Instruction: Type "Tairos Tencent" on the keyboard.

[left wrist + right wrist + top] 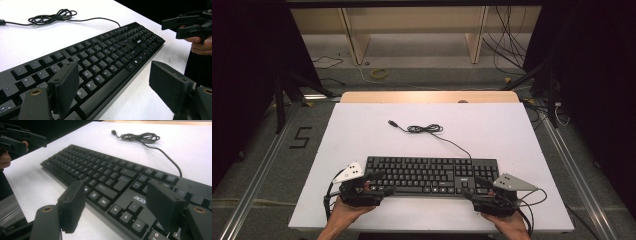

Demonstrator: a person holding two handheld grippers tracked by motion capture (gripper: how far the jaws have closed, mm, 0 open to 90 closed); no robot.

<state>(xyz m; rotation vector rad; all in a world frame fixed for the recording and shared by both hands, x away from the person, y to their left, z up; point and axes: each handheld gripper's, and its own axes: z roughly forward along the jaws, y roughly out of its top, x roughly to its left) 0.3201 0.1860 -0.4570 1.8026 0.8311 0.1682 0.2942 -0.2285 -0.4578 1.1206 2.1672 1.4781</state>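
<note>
A black keyboard (432, 175) is laid flat on a white table (362, 135), stretched between the two tongs, with its front edge towards the person. Its cable (432, 131) is run out beyond the far edge and bunched in a loose coil past both tongs.

The left tongs (372, 184) are held spread at the keyboard's left end; in the left gripper view one jaw is seen over the keys and the other out over bare table in front of the front edge. The right tongs (482, 189) are likewise spread at the right end, one jaw above the keys near the arrow block, the other off the front edge. Nothing is pinched by either, and whether the jaws touch the keyboard cannot be told.

If both are closed here, keys may be pressed or keycaps scraped by the upper jaws. If only the thin front edge is caught, the keyboard could be tipped or dropped once raised. An uneven lift could twist it, and the trailing cable could be dragged or snagged.
</note>
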